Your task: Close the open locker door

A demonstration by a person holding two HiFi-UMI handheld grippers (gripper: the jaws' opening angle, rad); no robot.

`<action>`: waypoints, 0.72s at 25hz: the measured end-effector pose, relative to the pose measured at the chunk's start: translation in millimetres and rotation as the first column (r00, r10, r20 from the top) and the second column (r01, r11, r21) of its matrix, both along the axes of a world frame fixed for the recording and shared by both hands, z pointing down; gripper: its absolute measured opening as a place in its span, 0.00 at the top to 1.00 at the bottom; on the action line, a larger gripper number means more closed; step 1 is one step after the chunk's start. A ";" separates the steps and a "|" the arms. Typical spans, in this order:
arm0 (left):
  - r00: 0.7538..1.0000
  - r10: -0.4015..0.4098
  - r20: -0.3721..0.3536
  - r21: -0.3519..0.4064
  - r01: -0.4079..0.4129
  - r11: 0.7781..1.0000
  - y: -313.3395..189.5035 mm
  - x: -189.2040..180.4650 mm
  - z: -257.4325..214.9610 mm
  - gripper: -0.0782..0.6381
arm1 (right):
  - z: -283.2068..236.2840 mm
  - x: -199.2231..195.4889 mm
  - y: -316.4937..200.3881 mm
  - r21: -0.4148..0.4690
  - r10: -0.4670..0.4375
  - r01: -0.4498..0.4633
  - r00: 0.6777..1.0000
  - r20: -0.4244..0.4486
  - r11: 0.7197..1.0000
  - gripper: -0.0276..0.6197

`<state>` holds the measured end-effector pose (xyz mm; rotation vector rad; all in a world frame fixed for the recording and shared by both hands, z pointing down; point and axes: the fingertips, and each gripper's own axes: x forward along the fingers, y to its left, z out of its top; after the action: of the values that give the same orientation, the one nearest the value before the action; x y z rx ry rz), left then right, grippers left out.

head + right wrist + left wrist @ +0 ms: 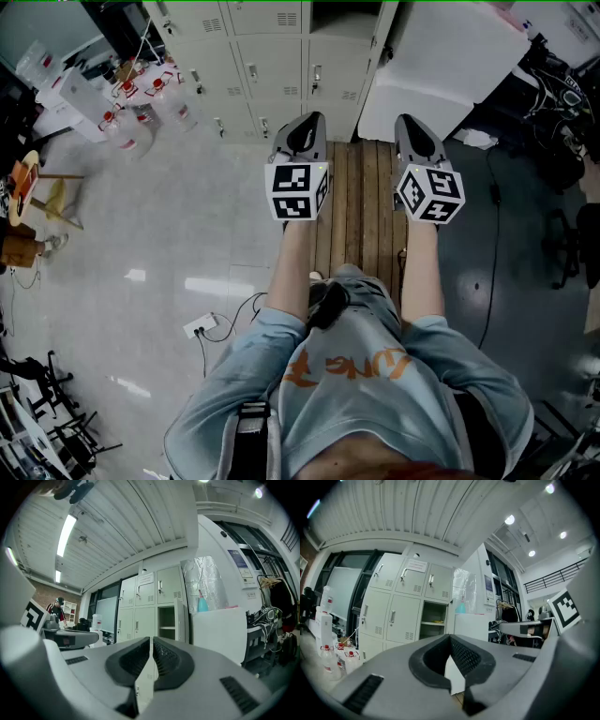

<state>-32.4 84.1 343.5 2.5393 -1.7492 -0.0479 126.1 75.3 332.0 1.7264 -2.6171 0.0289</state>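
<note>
Both arms are out level, side by side, aimed at the lockers, which reads as an approach stance; nothing is in reach yet. The person stands on the wood planks, well apart from the target. The locker door hangs swung out on the right of its open compartment, just beside the white cabinet, so my guess is a push on its outer face to the left. Left hand-held gripper: jaws together at the tips, nothing between them. Right hand-held gripper: closed to a thin slit, empty, touching nothing.
</note>
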 end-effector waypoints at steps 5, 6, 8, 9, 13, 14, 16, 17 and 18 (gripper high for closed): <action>1.000 0.000 -0.009 0.011 0.000 1.000 -9.6 -3.5 -2.4 0.87 | -3.6 -4.4 -9.6 0.011 -0.012 0.012 1.000 -0.015 1.000 0.89; 1.000 0.000 -0.013 0.014 0.000 1.000 -11.0 -3.7 -2.6 0.87 | -3.5 -5.3 -10.9 0.013 -0.015 0.015 1.000 -0.023 1.000 0.89; 1.000 0.003 -0.019 0.019 -0.003 1.000 -13.1 -4.1 -2.8 0.87 | -2.9 -6.7 -13.2 0.014 -0.014 0.014 0.999 -0.037 1.000 0.89; 1.000 0.006 -0.021 0.020 -0.005 1.000 -14.0 -4.1 -2.4 0.87 | -2.7 -6.6 -14.1 0.016 -0.010 0.010 0.999 -0.037 1.000 0.90; 0.999 0.010 -0.040 0.016 -0.009 1.000 -20.3 -6.6 -1.1 0.87 | -6.1 -6.5 -17.3 0.029 -0.001 0.001 1.000 -0.007 1.000 0.89; 0.999 0.009 -0.041 0.015 -0.009 1.000 -22.6 -8.1 -1.6 0.87 | -7.5 -7.5 -18.7 0.030 -0.002 0.003 1.000 -0.009 1.000 0.89; 1.000 0.007 -0.021 0.015 -0.007 1.000 -25.4 -8.2 -2.8 0.87 | -9.6 -7.2 -20.5 0.031 0.002 -0.002 1.000 -0.020 1.000 0.89; 1.000 0.008 0.003 0.020 -0.009 1.000 -25.9 -5.8 -4.4 0.87 | -10.5 -6.1 -20.8 0.032 0.006 -0.006 1.000 -0.026 0.999 0.89; 1.000 0.014 0.026 0.031 -0.014 0.999 -26.6 -2.2 -7.3 0.87 | -11.6 -5.3 -21.4 0.034 0.008 -0.007 0.999 -0.032 0.999 0.89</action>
<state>-34.6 57.5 336.2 2.5851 -1.7531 -0.0416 120.8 54.0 320.3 1.7323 -2.6033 -0.0429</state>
